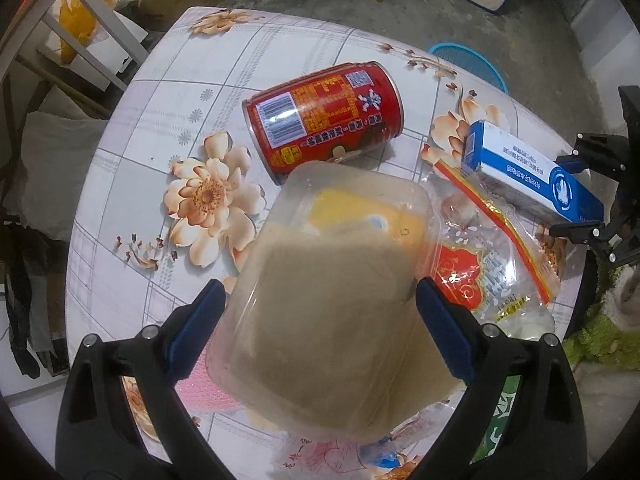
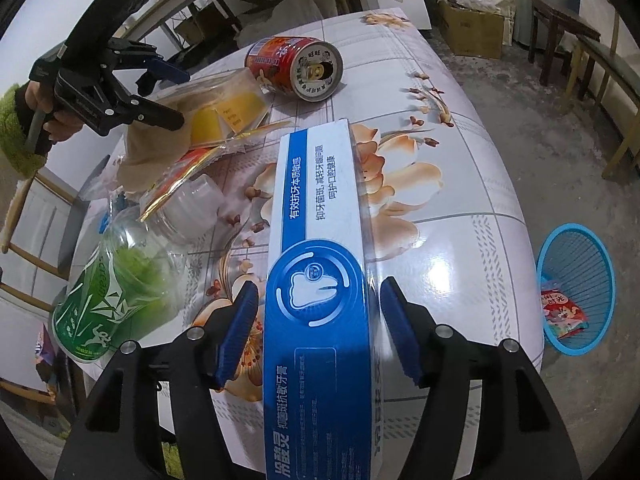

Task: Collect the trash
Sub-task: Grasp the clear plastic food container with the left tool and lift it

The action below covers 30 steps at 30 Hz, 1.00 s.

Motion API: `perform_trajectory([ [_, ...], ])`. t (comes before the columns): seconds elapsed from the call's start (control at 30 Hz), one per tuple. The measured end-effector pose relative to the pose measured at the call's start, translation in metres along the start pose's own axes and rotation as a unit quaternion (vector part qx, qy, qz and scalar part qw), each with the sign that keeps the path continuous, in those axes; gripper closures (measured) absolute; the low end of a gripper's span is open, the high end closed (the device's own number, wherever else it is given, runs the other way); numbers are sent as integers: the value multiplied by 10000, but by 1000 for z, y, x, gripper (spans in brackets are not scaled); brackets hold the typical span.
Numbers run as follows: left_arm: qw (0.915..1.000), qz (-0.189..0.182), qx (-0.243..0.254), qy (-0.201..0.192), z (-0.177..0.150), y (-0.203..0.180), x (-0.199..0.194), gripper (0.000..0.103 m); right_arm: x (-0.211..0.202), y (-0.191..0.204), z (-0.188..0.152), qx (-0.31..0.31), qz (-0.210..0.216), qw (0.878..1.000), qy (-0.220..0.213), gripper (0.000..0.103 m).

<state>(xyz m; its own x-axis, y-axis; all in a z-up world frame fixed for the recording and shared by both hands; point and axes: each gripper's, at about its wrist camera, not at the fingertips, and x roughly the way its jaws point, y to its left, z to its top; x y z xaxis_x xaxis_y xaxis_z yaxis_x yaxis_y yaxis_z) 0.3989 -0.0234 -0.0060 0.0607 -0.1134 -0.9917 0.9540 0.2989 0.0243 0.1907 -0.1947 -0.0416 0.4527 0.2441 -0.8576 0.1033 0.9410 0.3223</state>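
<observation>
Left wrist view
- Left tool [image 1: 320, 312]: points down at the desk [image 1: 152, 128]; its blue pads press both sides of a clear tub [image 1: 332, 264], clamped on it.
- Tub: holds something tan and a yellow piece; it fills the space between the fingers.
- Can [image 1: 324, 118]: red, on its side, just past the tub's far end.
- Wrapper [image 1: 492, 264]: clear with red and gold, right of the tool.
- Box [image 1: 532, 172]: blue and white, far right, at the right tool [image 1: 580, 192].

Right wrist view
- Right tool [image 2: 316, 332]: jaws apart; the box [image 2: 320, 280] lies between the pads with a gap each side.
- Bottle [image 2: 116, 280]: green label, on its side, left of the tool.
- Can [image 2: 296, 66]: beyond the box's far end.
- Left tool [image 2: 160, 92]: upper left, on the tub [image 2: 208, 108].
- Basket [image 2: 576, 288]: blue, on the floor to the right, a red packet inside.
</observation>
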Motion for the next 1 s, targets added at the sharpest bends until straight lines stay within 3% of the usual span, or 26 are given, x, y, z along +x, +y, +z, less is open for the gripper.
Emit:
perform_trajectory([
  [0.37,9997,166,-89,-175,-11,2,-31,15,0,-3,1,30,42,10000,-19,41],
  [0.57,9954,165,-527,-781,-32,9,-78,18,-1,-4,0,29,37,10000,-36,41],
  [0.6,9940,116,-611,-905,-37,10,-85,30,0,-3,0,21,23,10000,-39,41],
  [0.63,9925,51,-722,-983,-41,10,-91,53,0,-2,0,11,-2,10000,-37,41],
  [0.67,9895,35,-998,-1048,-48,13,-96,55,0,-1,0,1,-31,10000,-31,41],
  [0.73,9826,-29,-1400,-1219,-61,17,-101,55,0,2,0,-51,-103,9999,-13,41],
  [0.9,9785,-124,-1634,-1250,-85,12,-90,49,1,8,-2,-175,-260,9995,39,41],
  [1.0,9732,-60,-1741,-1501,-92,13,-95,30,0,8,-3,-126,-254,9996,36,41],
])
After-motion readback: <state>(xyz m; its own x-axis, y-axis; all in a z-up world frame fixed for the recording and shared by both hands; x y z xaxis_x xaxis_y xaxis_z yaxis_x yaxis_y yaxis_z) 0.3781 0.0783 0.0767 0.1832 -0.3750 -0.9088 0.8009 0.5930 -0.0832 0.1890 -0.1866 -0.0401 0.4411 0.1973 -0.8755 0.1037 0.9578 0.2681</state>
